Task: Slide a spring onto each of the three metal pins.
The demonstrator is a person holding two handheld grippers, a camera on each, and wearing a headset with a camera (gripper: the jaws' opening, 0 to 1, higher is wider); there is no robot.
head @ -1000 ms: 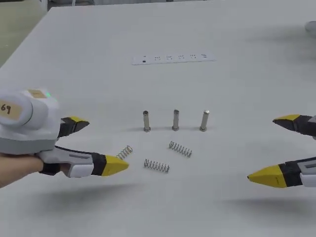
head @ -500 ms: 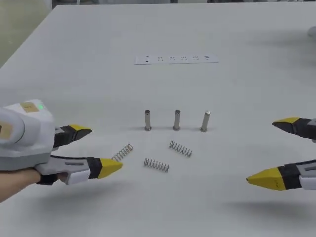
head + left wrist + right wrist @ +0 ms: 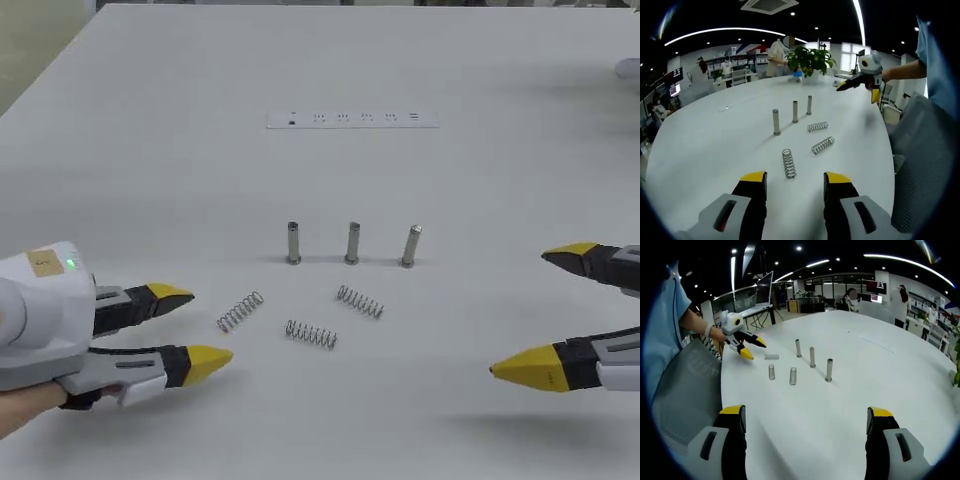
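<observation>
Three upright metal pins (image 3: pixel 352 243) stand in a row on the white table (image 3: pixel 180 150); they also appear as pins (image 3: pixel 794 112) and pins (image 3: pixel 812 357). Three loose springs lie in front of them: a left spring (image 3: pixel 240 311), a middle spring (image 3: pixel 310 334) and a right spring (image 3: pixel 360 301). My left gripper (image 3: pixel 190 325) hovers open just left of the left spring, which lies ahead of its fingertips as spring (image 3: pixel 788 163). My right gripper (image 3: pixel 540 310) is open wide at the right, well away from the pins.
A flat white strip with dark marks (image 3: pixel 350 119) lies on the table beyond the pins. A potted plant (image 3: pixel 810 60) stands at the table's far end. People and office desks are in the background.
My left gripper has drawn back toward the near left, away from the left spring. The right gripper has barely moved. Pins and springs lie as before.
</observation>
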